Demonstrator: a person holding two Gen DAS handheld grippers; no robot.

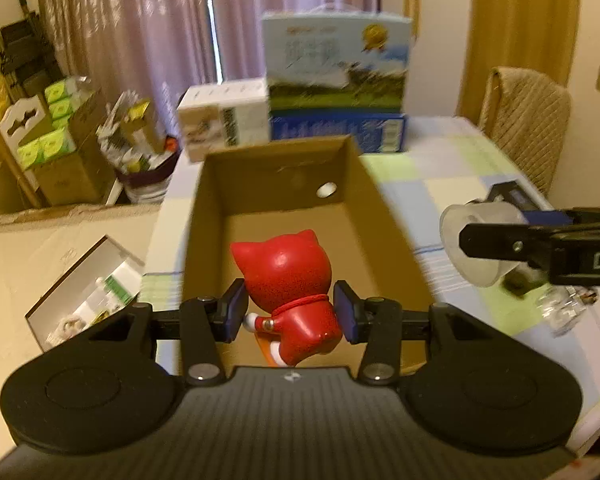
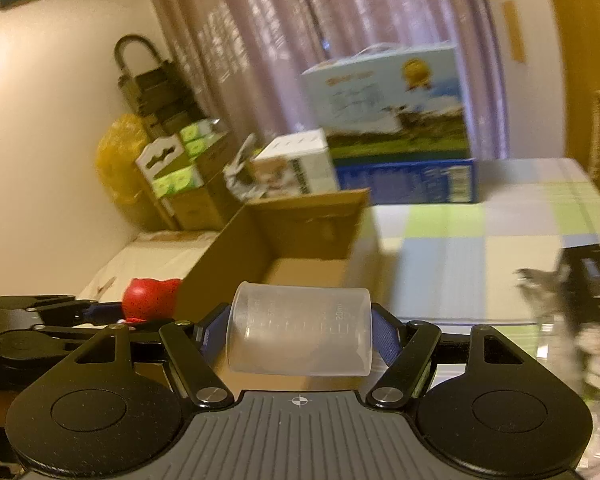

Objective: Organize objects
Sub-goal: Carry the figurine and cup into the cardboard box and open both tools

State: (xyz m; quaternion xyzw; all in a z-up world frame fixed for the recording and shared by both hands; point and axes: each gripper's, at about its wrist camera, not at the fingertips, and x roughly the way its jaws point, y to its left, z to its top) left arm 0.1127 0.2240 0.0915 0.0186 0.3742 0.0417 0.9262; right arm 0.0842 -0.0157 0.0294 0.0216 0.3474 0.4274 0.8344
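Figurine [image 1: 290, 300], red and cat-eared, stands upright over the open cardboard box [image 1: 204, 216], facing away, clamped in the left gripper [image 1: 291, 317] jaws. Right gripper [image 2: 300, 338] jaws hold a clear measuring cup [image 2: 300, 334] sideways, long axis across; only the right wrist view shows its printed scale.

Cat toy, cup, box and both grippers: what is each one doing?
Cat toy: upright, held over the box.
Cup: lying sideways, held, looks empty.
Box: open on top, nothing seen inside.
Left gripper: shut on the cat toy.
Right gripper: shut on the cup.
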